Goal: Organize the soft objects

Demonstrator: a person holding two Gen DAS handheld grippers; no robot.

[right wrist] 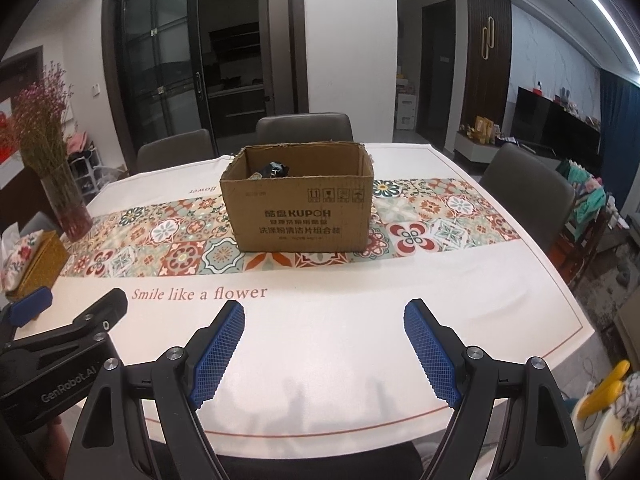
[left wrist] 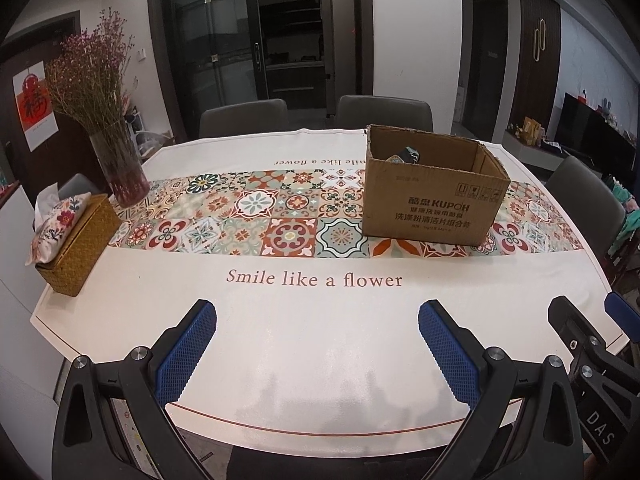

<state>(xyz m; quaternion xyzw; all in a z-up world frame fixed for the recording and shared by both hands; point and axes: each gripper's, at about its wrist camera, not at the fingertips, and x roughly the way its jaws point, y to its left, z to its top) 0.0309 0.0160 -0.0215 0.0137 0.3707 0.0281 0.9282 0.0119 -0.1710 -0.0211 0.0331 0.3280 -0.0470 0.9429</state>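
An open brown cardboard box [left wrist: 432,204] [right wrist: 300,208] stands on the patterned strip of the tablecloth, with dark soft items [left wrist: 408,156] [right wrist: 274,170] showing inside near its far wall. My left gripper [left wrist: 316,320] hovers open over the white near part of the cloth, nothing between its blue pads. My right gripper [right wrist: 324,320] is likewise open and empty, well short of the box. Each gripper shows at the edge of the other's view.
A glass vase of dried purple flowers [left wrist: 116,160] [right wrist: 68,208] and a woven tissue box with floral cover [left wrist: 76,236] [right wrist: 32,264] stand at the table's left end. Grey chairs [left wrist: 384,112] [right wrist: 528,184] ring the far and right sides.
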